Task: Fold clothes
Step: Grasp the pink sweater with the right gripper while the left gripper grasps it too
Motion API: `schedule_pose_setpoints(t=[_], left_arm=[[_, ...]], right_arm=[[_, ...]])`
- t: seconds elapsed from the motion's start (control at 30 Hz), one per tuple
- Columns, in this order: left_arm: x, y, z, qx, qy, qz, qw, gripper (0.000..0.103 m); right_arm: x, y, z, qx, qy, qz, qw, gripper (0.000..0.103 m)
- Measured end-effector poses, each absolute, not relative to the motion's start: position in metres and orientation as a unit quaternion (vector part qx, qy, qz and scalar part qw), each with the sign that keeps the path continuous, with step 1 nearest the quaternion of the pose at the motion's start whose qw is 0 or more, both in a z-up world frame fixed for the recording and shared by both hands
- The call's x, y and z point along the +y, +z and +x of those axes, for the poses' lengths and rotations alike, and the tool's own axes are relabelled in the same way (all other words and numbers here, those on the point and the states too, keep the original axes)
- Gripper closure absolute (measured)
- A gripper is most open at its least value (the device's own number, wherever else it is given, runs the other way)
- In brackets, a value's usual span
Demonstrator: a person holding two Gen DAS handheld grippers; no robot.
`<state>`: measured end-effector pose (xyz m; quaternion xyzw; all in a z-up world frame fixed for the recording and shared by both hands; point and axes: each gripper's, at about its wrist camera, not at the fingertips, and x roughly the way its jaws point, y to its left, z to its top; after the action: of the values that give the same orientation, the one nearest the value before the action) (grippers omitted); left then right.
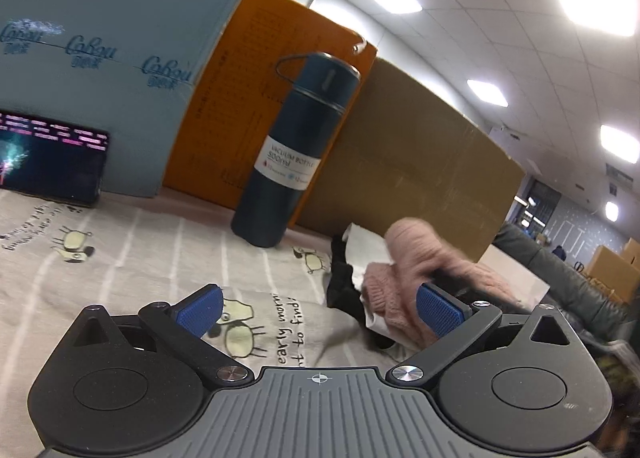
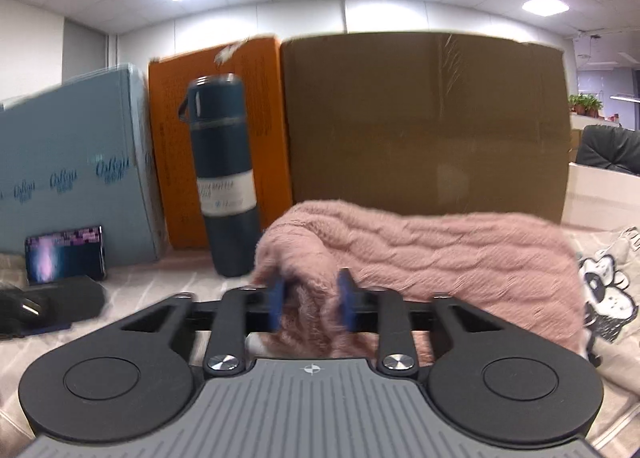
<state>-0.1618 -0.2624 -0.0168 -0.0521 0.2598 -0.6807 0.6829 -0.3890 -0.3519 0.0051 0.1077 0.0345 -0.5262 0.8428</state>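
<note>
Your right gripper [image 2: 311, 300] has its blue pads pinched onto a fold of the fluffy pink cable-knit sweater [image 2: 440, 254], which is lifted and draped across the view in front of the plain brown cardboard box [image 2: 424, 122]. Your left gripper [image 1: 320, 308] is spread wide with nothing between its pads, hovering above the beige printed bed sheet with cartoon sheep [image 1: 132, 258]. From that side the pink sweater sits just past your right-hand pad, lying over a small heap of black and white garments [image 1: 352, 278]. Directly ahead stands a tall dark blue vacuum bottle with a white label [image 1: 292, 154], upright on the sheet, close to the clothes and just in front of the orange carton [image 1: 248, 106]. Further left a pale blue printed box [image 1: 104, 38] backs a small dark screen [image 1: 48, 162] propped against it. In the right view some flat black objects [image 2: 52, 302] lie on the sheet at far left, too blurred to identify
</note>
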Motion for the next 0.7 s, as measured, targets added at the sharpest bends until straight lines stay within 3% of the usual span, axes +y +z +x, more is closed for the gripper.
schedule_pose_setpoints(t=[0.33, 0.53, 0.63, 0.7], left_arm=[[-0.309, -0.017, -0.212, 0.193, -0.715, 0.021, 0.671, 0.000], [-0.347, -0.017, -0.247, 0.171, -0.754, 0.094, 0.628, 0.000], [-0.358, -0.016, -0.261, 0.148, -0.754, 0.112, 0.630, 0.010], [-0.365, -0.015, -0.273, 0.124, -0.748, 0.130, 0.639, 0.026]], right_arm=[[-0.339, 0.029, -0.449, -0.100, -0.549, 0.136, 0.818, 0.084], [-0.342, 0.026, -0.456, -0.100, -0.556, 0.141, 0.813, 0.084], [-0.346, 0.025, -0.461, -0.104, -0.559, 0.156, 0.808, 0.084], [-0.348, 0.024, -0.464, -0.107, -0.561, 0.167, 0.804, 0.084]])
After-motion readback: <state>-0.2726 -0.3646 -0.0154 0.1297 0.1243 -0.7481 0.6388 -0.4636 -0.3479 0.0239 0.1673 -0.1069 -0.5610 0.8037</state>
